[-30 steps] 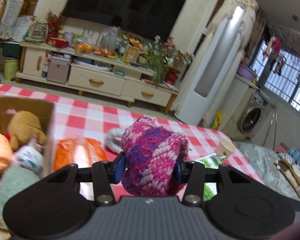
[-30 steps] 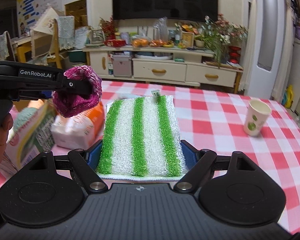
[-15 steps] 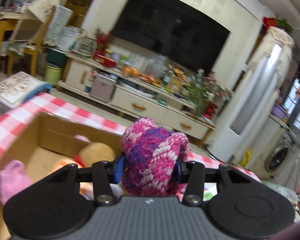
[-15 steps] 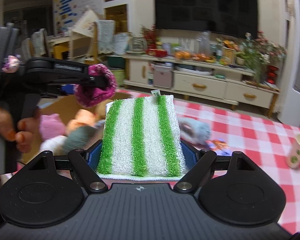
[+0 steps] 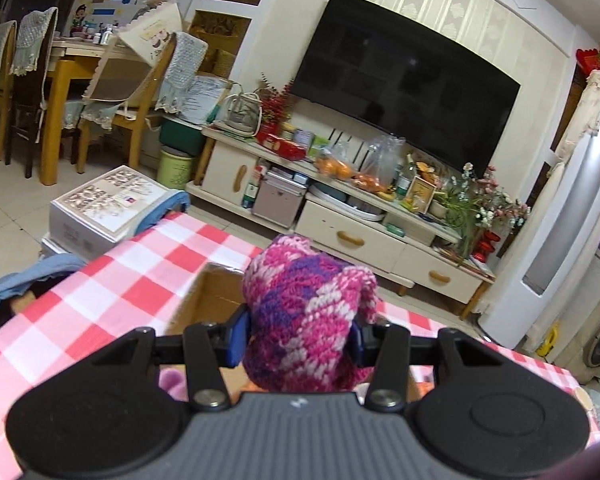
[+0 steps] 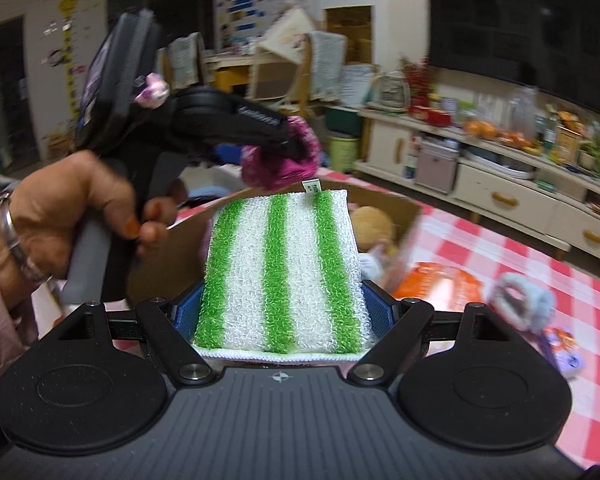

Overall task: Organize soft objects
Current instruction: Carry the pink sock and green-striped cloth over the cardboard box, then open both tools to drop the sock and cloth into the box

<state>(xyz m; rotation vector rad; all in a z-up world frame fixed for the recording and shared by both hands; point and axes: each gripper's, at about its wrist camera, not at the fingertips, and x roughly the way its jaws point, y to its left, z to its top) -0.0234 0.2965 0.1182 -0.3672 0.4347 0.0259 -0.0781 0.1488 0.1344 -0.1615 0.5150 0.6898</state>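
Observation:
My left gripper [image 5: 298, 340] is shut on a pink and purple knitted piece [image 5: 308, 320] and holds it above the open cardboard box [image 5: 210, 296] on the checked table. In the right wrist view the left gripper [image 6: 288, 152] shows at upper left with the knitted piece [image 6: 284, 164] over the box [image 6: 384, 200]. My right gripper [image 6: 282, 312] is shut on a green and white striped cloth [image 6: 280, 272], held near the box. A tan plush toy [image 6: 374, 224] lies inside the box.
An orange packet [image 6: 432, 284] and a grey fuzzy ring [image 6: 520, 304] lie on the red checked tablecloth [image 6: 500, 256] right of the box. A pink soft item [image 5: 172, 380] sits in the box. A white carton [image 5: 100, 208] stands on the floor beyond the table's left edge.
Both grippers have swung left with their loads. The left gripper now holds the knitted piece over the box's far corner; the right gripper has come closer to the box.

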